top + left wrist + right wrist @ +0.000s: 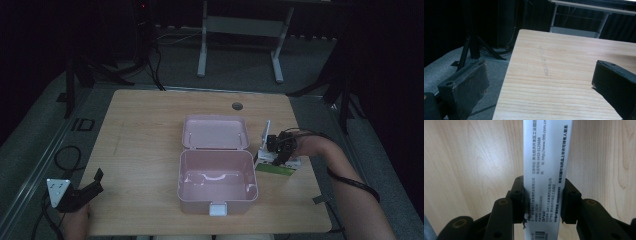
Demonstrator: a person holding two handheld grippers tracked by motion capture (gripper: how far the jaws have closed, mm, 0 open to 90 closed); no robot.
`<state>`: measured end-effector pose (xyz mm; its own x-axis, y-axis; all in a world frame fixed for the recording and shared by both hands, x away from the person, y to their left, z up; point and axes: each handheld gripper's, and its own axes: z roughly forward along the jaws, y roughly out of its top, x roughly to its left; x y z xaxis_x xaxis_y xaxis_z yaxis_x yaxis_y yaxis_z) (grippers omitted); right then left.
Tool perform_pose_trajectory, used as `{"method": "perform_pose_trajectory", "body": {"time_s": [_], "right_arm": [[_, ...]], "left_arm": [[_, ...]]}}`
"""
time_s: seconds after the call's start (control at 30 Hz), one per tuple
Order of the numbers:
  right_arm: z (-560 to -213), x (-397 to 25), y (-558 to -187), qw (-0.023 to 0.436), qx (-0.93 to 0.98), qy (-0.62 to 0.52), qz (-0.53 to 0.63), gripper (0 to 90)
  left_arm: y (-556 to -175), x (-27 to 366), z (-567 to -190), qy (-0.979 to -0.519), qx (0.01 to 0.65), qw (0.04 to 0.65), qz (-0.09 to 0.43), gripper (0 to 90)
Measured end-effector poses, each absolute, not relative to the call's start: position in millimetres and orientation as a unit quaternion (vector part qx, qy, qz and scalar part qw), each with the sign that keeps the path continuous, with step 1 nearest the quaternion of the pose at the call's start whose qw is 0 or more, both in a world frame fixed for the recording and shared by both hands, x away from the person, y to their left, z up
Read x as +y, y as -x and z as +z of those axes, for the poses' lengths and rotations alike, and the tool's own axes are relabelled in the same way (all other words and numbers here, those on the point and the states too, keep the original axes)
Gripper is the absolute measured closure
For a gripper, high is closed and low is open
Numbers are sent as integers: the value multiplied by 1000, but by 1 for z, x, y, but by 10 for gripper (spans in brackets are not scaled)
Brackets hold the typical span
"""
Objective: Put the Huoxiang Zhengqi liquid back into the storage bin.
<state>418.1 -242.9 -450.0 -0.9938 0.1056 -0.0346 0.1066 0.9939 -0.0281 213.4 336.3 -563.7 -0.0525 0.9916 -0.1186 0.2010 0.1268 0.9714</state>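
While I watched the right gripper view, my right gripper (543, 202) had its jaws pressed against both sides of a narrow white carton (546, 170). Its printed face carried small Chinese text, a phone number reading 0433-5125688, a web address beginning http://www.999.com.cn, and part of a barcode at the bottom edge; the finer lines were too small for me to read. From the high view, the right gripper (278, 148) sat near the table's right edge, just beside the pink box (217, 182), which stood open near the middle of the table (145, 125) with its lid (216, 132) laid back toward the far edge. A white latch (218, 209) showed on the box's near wall. Under the gripper I noted a flat green-and-white pack (276, 168), partly covered by the gripper, and whether the carton touched it I could not tell. My left gripper (92, 186) rested at the near left corner, jaws spread wide with nothing between them, well apart from the box. A round grommet (237, 106) sat near the far edge. Surroundings were dark and hard to make out.
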Motion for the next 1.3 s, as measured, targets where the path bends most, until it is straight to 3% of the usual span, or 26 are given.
{"method": "perform_pose_trajectory", "body": {"time_s": [0.7,1.3], "right_arm": [[-422,-243,-365,23,999,-17,-23,620],[-389,-247,-336,-11,999,-23,-39,620]], "left_arm": [[-213,336,-564,-505,590,465,425,7],[-213,336,-564,-504,590,464,426,8]]}}
